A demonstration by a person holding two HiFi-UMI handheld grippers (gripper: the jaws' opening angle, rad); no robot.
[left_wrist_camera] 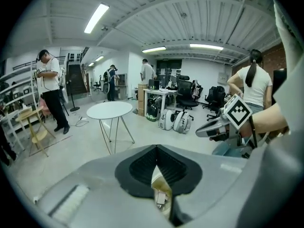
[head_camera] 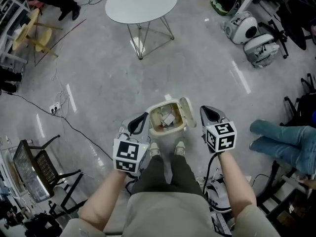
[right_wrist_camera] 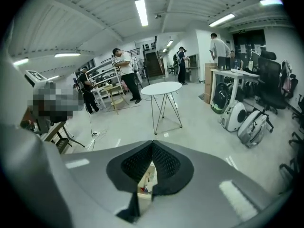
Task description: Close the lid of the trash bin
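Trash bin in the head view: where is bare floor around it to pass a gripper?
Bare floor lies beyond the trash bin, up to the round table, and leftward toward the cables. Crowded: the open lid leans at the bin's right, near the right gripper; the left gripper flanks the other side; shoes close behind.

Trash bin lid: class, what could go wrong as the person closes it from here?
1. The lid stands open beside the right gripper, whose jaws are together; a hard push might tip the small trash bin.
2. Rubbish inside might stop the lid seating.
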